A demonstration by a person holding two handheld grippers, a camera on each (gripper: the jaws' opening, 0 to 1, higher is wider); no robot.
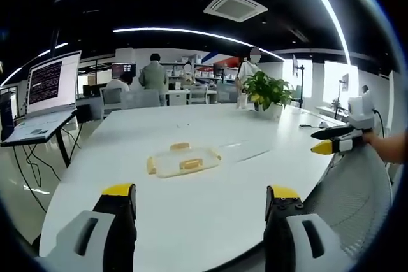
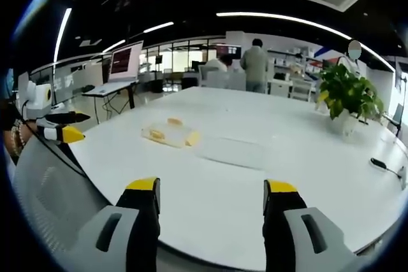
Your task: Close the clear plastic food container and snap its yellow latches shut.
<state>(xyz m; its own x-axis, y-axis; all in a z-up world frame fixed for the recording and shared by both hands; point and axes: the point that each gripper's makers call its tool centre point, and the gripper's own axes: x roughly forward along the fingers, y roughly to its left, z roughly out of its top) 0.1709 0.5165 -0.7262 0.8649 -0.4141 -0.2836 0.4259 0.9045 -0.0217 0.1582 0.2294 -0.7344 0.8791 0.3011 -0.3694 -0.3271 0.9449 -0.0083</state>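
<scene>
The clear plastic food container point(image 1: 183, 160) with yellow latches lies flat on the white table point(image 1: 210, 221), well ahead of my left gripper point(image 1: 201, 199). That gripper is open, its yellow-tipped jaws wide apart with nothing between them. In the right gripper view the container point(image 2: 171, 135) sits at left of centre, far beyond my right gripper point(image 2: 211, 195), which is also open and empty. Each gripper shows in the other's view, held off the table's edge: the right one point(image 1: 328, 141), the left one point(image 2: 60, 133). Whether the lid is pressed down is too small to tell.
A faint clear flat shape point(image 2: 233, 151) lies on the table beside the container. A potted plant point(image 1: 268, 90) stands at the far side. A laptop on a stand point(image 1: 51, 87) is off the table's left. A grey mesh chair back point(image 1: 357, 189) is near the edge. People are at the back.
</scene>
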